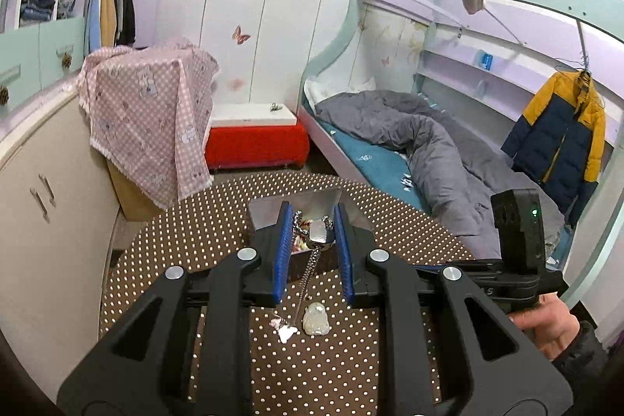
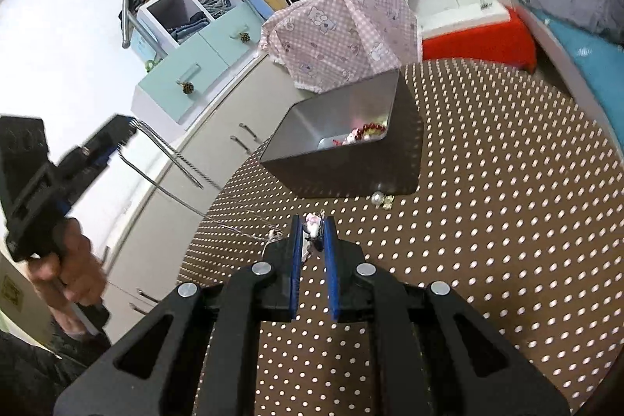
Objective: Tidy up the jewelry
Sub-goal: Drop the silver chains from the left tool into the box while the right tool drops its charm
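Note:
A silver-lined jewelry box [image 1: 312,199] [image 2: 343,127] stands on the round dotted table [image 1: 195,240] [image 2: 507,221], with red beads and small pieces inside. In the left wrist view my left gripper [image 1: 311,221] is partly closed on a silver tag pendant [image 1: 319,234]; its chain [image 1: 308,279] hangs down toward a pale jade pendant [image 1: 316,318] and a small pink charm [image 1: 284,328] on the table. In the right wrist view my right gripper [image 2: 313,225] is shut on a small pink-white charm [image 2: 312,227] low over the table. The left gripper [image 2: 117,137] also shows there, trailing the chain [image 2: 175,190].
A pearl earring [image 2: 377,198] and a small gold piece [image 2: 388,201] lie by the box's front. A pink checkered cloth [image 1: 148,112] covers furniture behind the table. A red-and-white bench [image 1: 253,139], a bed [image 1: 409,143] and cream cabinets [image 1: 46,201] surround it.

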Action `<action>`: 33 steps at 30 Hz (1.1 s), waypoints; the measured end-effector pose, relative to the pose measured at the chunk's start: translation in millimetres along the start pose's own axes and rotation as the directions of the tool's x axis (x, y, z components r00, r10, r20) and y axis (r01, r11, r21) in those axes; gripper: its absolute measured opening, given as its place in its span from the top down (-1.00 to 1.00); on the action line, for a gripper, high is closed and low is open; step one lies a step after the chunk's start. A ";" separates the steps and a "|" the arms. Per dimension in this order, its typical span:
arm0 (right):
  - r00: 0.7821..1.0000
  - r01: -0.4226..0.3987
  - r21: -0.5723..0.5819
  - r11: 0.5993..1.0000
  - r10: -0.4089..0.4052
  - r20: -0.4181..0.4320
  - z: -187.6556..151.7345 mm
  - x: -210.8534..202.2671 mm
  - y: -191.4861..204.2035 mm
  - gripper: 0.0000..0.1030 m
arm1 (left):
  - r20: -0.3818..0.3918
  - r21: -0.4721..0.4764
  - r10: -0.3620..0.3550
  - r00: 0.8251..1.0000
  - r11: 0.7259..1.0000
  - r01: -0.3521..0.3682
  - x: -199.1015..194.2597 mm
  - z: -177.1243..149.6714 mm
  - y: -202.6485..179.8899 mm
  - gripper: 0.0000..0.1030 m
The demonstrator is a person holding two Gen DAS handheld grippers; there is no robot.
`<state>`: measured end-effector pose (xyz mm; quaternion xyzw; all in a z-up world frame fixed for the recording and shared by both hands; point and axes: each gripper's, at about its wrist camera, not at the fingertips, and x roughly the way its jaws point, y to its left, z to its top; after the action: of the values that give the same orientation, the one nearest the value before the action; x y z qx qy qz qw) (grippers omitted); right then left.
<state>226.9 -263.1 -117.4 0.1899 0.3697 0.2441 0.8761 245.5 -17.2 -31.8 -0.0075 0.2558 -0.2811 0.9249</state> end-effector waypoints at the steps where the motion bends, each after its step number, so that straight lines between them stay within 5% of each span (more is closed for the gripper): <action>1: 1.000 0.024 -0.025 0.999 -0.024 0.007 4.4 -0.8 6.8 0.82 | 0.005 0.006 -0.001 1.000 1.000 0.001 -1.8 3.5 -1.3 0.59; 14: 0.978 0.181 -0.276 0.944 -0.144 0.151 102.1 -14.8 80.4 0.82 | 0.102 0.090 0.019 0.995 0.996 -0.029 -25.8 77.0 -16.4 0.59; 28: 0.980 0.194 -0.270 0.943 -0.173 0.101 142.8 3.5 71.8 0.81 | 0.055 0.074 0.009 0.998 0.997 -0.013 28.6 125.4 -8.7 0.56; 29: 0.980 0.196 -0.265 0.944 -0.177 0.094 143.3 6.0 69.4 0.81 | 0.037 0.073 0.009 0.999 0.997 -0.011 36.3 124.7 -6.7 0.50; 30: 0.979 0.203 -0.257 0.945 -0.186 0.087 144.0 10.9 65.6 0.79 | 0.024 0.070 0.013 1.000 0.997 -0.015 41.6 124.3 -5.3 -0.06; 31: 0.977 0.213 -0.245 0.946 -0.200 0.074 144.6 15.6 60.7 0.72 | 0.018 0.055 0.039 0.999 0.998 -0.040 47.6 121.4 -0.7 -0.38; 32: 0.975 0.222 -0.233 0.947 -0.212 0.068 146.0 19.1 57.6 0.42 | 0.033 0.037 0.074 0.997 0.996 -0.075 50.1 118.6 3.4 -0.81; 33: 0.971 0.237 -0.217 0.947 -0.227 0.073 145.3 20.9 53.1 -0.08 | 0.042 0.028 0.086 0.995 0.996 -0.088 50.1 117.2 7.0 -0.83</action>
<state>332.0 -230.4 -6.7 0.0506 0.3390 0.1750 0.9230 340.7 -52.8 45.5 0.0118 0.2328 -0.2442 0.9413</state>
